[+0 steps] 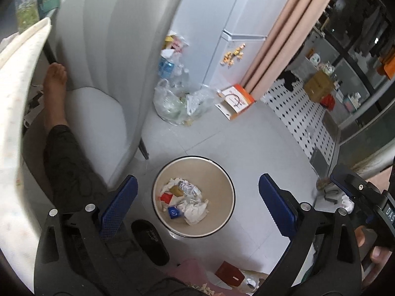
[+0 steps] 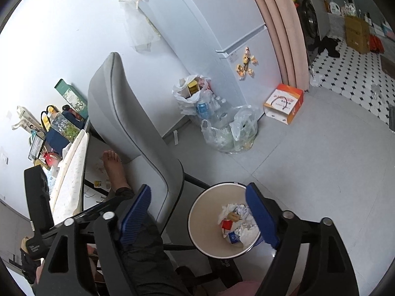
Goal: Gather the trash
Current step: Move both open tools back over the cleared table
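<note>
A: How do the tongs stand?

B: The left tongs (image 1: pixel 197 212) are wide open, and nothing is between the blue pads (image 1: pixel 118 207). The right tongs (image 2: pixel 200 215) are wide open too and hold nothing. In the left wrist view, part of the right tongs shows at the right edge, with a hand (image 1: pixel 370 246) around the handle.

A: What is the room like?

B: The floor (image 1: pixel 246 135) is of pale grey tiles. A grey chair (image 2: pixel 138 123) stands in the left middle of the right wrist view, and a bare foot (image 2: pixel 116 170) rests on its seat. Behind it, at the left, a surface (image 2: pixel 71 172) with a light cloth carries many small things. A white fridge (image 2: pixel 234 37) stands in the upper middle, and clear plastic bags (image 2: pixel 229 130) with bottles lie at its foot. An orange and white paper bag (image 2: pixel 284 103) is just to the right of them, near a pink curtain (image 2: pixel 284 24).

A: Where is the trash?

B: A round bin (image 1: pixel 193 196) stands on the floor, directly between the two pads in the left wrist view. Crumpled paper and wrappers (image 1: pixel 185 202) lie at its bottom. In the right wrist view the bin (image 2: pixel 205 222) is at the lower middle, partly behind the right pad.
</note>
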